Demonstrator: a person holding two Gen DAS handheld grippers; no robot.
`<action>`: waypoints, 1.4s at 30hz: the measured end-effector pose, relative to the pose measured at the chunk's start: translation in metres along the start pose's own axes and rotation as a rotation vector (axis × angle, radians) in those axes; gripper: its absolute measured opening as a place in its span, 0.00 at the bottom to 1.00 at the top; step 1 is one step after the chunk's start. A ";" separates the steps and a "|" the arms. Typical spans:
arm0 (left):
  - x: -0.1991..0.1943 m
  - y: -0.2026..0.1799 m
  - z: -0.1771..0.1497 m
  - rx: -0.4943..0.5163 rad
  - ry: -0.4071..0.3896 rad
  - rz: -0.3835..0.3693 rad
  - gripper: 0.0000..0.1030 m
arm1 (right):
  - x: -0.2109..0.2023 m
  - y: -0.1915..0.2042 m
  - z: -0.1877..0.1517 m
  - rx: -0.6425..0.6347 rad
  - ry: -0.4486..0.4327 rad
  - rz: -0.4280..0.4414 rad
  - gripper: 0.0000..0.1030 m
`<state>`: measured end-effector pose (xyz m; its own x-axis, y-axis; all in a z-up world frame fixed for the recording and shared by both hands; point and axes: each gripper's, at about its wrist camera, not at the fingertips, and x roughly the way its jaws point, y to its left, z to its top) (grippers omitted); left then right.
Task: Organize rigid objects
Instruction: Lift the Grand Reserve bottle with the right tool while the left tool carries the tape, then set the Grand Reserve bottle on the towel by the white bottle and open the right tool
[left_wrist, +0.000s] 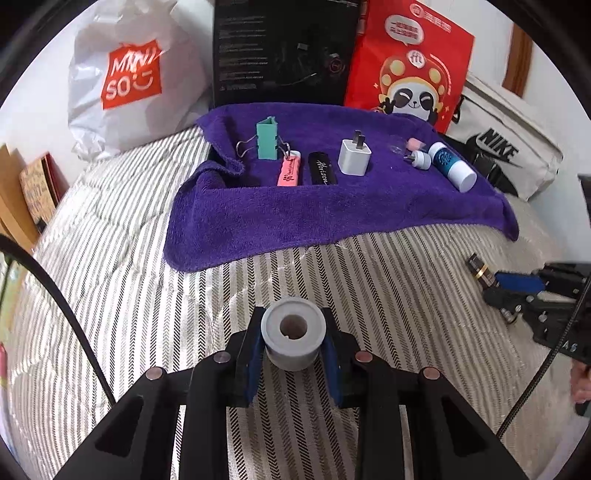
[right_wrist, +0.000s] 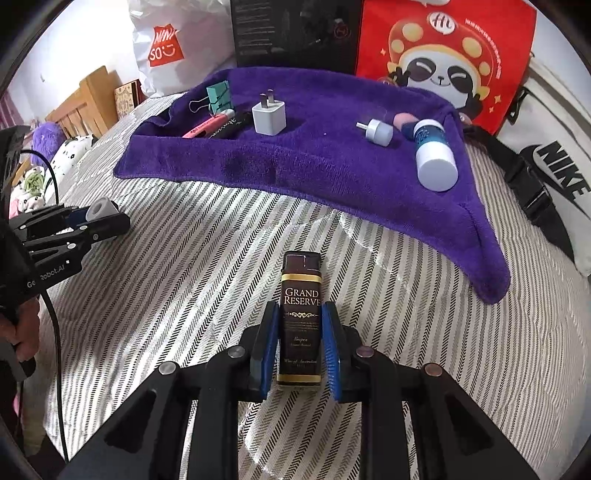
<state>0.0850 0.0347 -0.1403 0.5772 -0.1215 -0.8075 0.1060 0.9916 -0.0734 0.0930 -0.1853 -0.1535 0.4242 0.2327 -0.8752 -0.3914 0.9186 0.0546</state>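
My left gripper (left_wrist: 293, 332) is shut on a grey plastic cylinder with a centre hole (left_wrist: 293, 338), held over the striped bedspread. My right gripper (right_wrist: 300, 314) is shut on a dark brown lighter (right_wrist: 301, 321) labelled "Grand Reserve", its blue pads (right_wrist: 271, 339) pressing both long sides. Ahead lies a purple towel (left_wrist: 332, 218) carrying a teal binder clip (left_wrist: 266, 138), a pink eraser (left_wrist: 289, 170), a black lighter (left_wrist: 323, 168), a white plug adapter (left_wrist: 354, 157), a small grey cylinder (left_wrist: 421, 159) and a blue-and-white tube (left_wrist: 452, 166). The right gripper (left_wrist: 495, 280) shows at the left wrist view's right edge.
Behind the towel stand a white Miniso bag (left_wrist: 129, 77), a black box (left_wrist: 284, 51) and a red panda bag (left_wrist: 410, 62). A white Nike bag (left_wrist: 506, 147) with black straps lies at the right. A wooden headboard (right_wrist: 79, 103) and plush toys (right_wrist: 44, 155) sit far left.
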 end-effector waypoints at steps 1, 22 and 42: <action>-0.001 0.002 0.000 -0.013 -0.002 0.003 0.26 | -0.002 0.000 0.000 0.008 -0.002 0.020 0.23; -0.049 0.005 0.045 -0.047 -0.079 -0.088 0.26 | -0.043 -0.020 0.047 0.028 -0.122 0.062 0.23; -0.015 0.013 0.074 -0.055 -0.023 -0.136 0.26 | 0.035 -0.063 0.124 0.012 -0.009 0.018 0.23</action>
<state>0.1374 0.0467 -0.0858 0.5791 -0.2550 -0.7744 0.1405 0.9668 -0.2133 0.2340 -0.1949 -0.1281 0.4246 0.2525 -0.8695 -0.3897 0.9178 0.0762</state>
